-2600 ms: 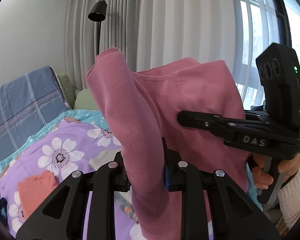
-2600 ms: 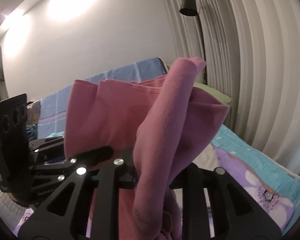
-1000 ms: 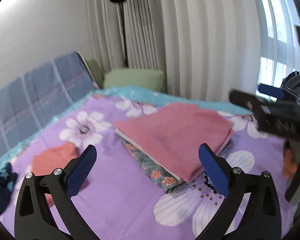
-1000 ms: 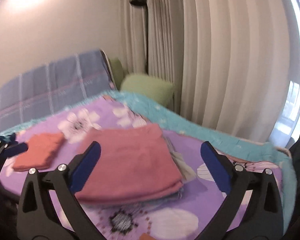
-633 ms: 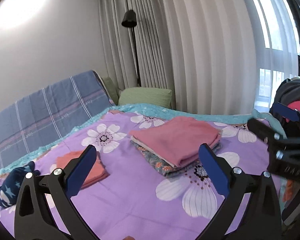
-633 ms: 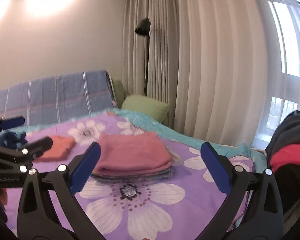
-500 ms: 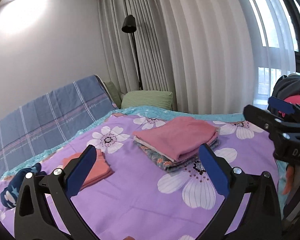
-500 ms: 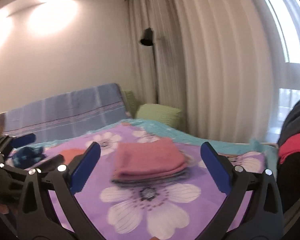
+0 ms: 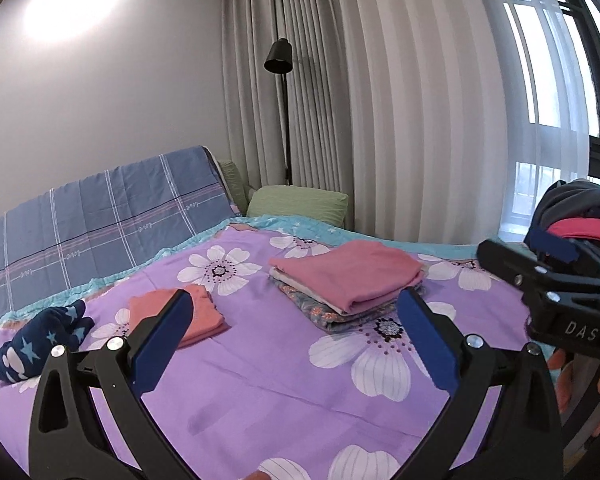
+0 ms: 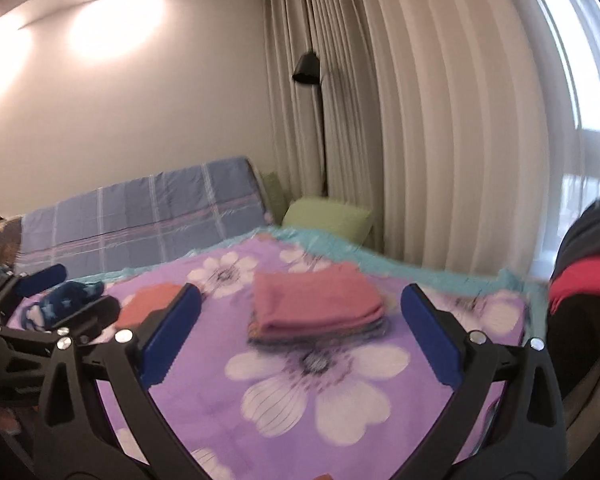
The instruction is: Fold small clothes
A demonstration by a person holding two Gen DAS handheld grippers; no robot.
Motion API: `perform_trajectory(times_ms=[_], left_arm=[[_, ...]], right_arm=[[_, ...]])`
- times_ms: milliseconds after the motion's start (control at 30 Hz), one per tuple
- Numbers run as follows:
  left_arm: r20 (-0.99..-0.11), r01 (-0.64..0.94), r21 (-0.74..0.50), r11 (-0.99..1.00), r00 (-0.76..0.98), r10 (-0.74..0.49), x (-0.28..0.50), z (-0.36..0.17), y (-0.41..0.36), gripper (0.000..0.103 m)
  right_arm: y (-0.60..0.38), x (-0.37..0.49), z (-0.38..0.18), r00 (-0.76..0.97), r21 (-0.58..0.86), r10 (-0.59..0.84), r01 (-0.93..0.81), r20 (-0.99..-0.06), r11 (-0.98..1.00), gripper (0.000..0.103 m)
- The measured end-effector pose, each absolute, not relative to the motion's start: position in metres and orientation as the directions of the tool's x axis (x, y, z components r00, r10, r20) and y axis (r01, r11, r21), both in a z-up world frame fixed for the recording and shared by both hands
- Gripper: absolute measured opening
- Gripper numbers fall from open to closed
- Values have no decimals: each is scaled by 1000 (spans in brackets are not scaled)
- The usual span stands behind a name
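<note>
A folded pink garment [image 9: 348,276] lies on top of a stack of folded clothes on the purple flowered bed cover [image 9: 260,364]; it also shows in the right wrist view [image 10: 316,300]. My left gripper [image 9: 296,344] is open and empty, held back above the bed. My right gripper [image 10: 300,340] is open and empty too, pulled back from the stack. The right gripper's body [image 9: 556,292] shows at the right of the left wrist view, and the left gripper's body [image 10: 44,320] at the left of the right wrist view.
A folded orange garment [image 9: 188,316] and a navy star-patterned garment [image 9: 40,344] lie at the left of the bed. A pile of dark and red clothes [image 9: 580,216] sits at the right. A green pillow [image 9: 300,204], a floor lamp [image 9: 280,60] and curtains stand behind.
Both grippers let go of the pink garment, which now lies folded on the stack. Both then opened and drew back from it.
</note>
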State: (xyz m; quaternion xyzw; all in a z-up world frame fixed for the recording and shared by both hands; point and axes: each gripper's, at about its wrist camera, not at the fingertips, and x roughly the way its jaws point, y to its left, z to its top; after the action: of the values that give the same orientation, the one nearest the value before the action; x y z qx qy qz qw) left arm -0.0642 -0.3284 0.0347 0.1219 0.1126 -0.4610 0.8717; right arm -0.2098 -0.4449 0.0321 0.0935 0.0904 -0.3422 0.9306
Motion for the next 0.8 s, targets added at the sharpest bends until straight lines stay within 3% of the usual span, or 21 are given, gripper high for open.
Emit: perform_trajectory(times_ms=[300,467,800], left_arm=[[-337,813,155,562,578,-743,-80,23,-321,102],[-350,813,117,570,571,-743,-73,22,-318,102],[-352,813,134,567,574,-740,-78,24,-316,102]], right_arm=[[-439,-212,20,721,104,-595,663,-354,741,101],[-444,-202,10,700,124,-532,652,-476,748,101],[-434,-208,15,716,88,-572,652,-401,753,101]])
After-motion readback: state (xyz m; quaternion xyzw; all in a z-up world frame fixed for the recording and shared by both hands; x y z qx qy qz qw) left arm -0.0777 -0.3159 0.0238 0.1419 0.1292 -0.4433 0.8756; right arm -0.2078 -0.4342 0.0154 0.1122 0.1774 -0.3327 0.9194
